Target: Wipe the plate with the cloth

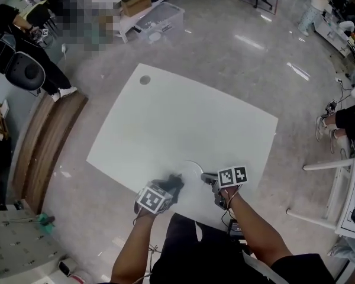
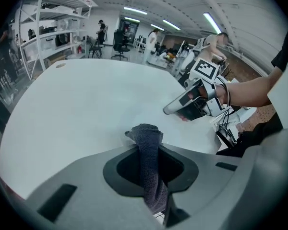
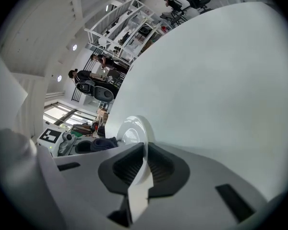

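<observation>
Charcoal cloth (image 2: 146, 135) is bunched up and pinched tight in the left gripper (image 2: 149, 169), with a wad of it poking out past the jaw tips and a tail hanging back toward the handle. The right gripper (image 3: 143, 169) is clamped onto the rim of the white plate (image 3: 132, 131), and in its own view the plate comes out of the jaws nearly edge-on, so it's being held up on its side, not lying flat. Both are down at the near edge of the white table (image 1: 183, 117), close to the person's body. What matters for the next bit: the plate sits just to the right of the cloth, between the two grippers, and from the right gripper view its hollow face looks turned toward the left side, where the cloth is waiting close beside it but not touching, as far as I can see. So I'd guess the left gripper does the travelling, short sideways push to the right to get the wad onto that face, while the right one just keeps the plate steady. Can't tell if the plate's far edge is resting on the table or hanging clear; white on white doesn't help.
</observation>
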### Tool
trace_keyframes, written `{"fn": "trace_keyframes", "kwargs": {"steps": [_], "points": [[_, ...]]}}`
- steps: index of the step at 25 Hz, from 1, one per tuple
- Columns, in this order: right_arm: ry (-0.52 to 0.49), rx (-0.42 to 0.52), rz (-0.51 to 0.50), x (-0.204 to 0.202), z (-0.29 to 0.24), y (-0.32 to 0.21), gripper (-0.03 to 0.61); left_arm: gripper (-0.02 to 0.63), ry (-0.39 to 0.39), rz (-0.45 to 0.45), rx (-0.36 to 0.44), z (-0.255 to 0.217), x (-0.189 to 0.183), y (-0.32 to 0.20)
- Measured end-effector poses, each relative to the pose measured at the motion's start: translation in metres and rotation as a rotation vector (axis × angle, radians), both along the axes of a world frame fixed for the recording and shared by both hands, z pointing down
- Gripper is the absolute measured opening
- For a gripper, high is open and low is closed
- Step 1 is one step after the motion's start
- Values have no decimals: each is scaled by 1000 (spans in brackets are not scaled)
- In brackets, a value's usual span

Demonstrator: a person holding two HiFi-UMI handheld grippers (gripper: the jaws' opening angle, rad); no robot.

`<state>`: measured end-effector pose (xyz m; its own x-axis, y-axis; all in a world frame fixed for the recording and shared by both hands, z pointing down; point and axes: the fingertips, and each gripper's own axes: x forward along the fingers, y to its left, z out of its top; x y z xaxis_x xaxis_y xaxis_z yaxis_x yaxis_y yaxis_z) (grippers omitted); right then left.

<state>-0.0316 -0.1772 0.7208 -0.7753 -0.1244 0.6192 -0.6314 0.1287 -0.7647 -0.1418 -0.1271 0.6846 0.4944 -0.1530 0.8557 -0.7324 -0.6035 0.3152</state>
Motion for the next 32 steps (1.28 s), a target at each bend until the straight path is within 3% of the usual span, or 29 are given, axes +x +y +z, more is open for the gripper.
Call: {"fn": "trace_keyframes", "kwargs": {"steps": [4,14,17,20,23,25,27,32], "points": [[-8,-11,4,-6,-1,1,25,52,21,7,-6,5,16,15],[-15,35,26,3,-19,-5,31,52,-46,22,-23,-3,6,19],[-21,52,53,15,-26,-7,32,52,-19,0,-27,-12,9,25],[-127,111,75,28,-54,-12,26,52,89,-57,-12,-36,15,25],[-284,238,69,37,-104,-9,9,52,318,-129,42,-77,25,28],[-382,343,57,43,-142,-1,5,52,443,-154,129,-107,30,34],[-460,464,39,49,-182,9,5,52,512,-171,234,-133,35,41],[-529,722,-52,56,-253,32,5,52,675,-279,437,-182,52,51]]}}
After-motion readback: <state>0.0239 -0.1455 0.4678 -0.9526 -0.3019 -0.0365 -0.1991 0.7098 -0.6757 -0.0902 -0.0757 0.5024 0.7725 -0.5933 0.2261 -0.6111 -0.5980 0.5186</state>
